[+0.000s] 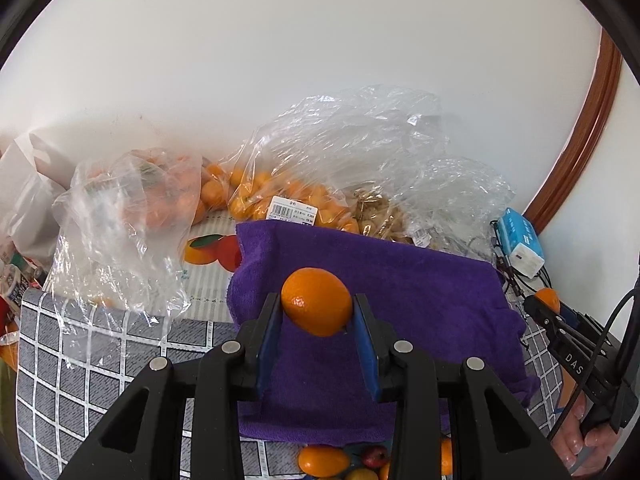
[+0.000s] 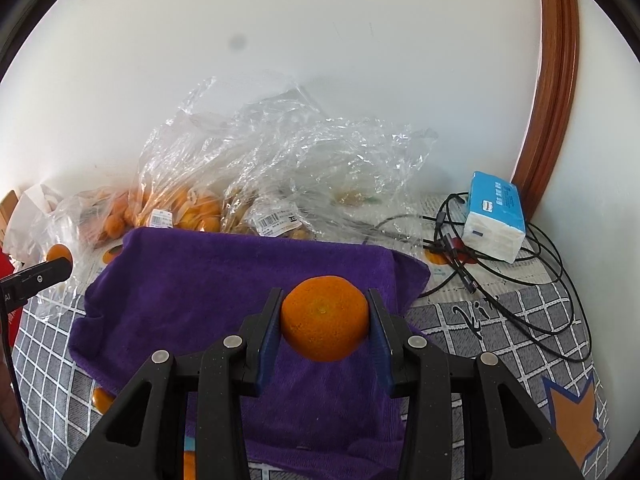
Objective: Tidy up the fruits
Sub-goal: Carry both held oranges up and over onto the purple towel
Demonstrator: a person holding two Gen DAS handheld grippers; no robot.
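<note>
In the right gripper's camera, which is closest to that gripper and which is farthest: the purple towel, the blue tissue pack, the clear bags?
1. Purple towel, right under the right gripper.
2. Blue tissue pack, back right.
3. Clear bags, by the wall, about as far; too close to call.

Bright, even daylight — soft shadows, strong fisheye bend

The white wall [image 2: 320, 40] washes out near overexposure; the clear plastic bags [image 1: 360, 152] throw glare, and a grey smudge [image 2: 239, 43] marks the right lens. Black vignette rings both views, the wooden frame [image 2: 556, 80] bows — the centre stays sharp, edges soften.
</note>
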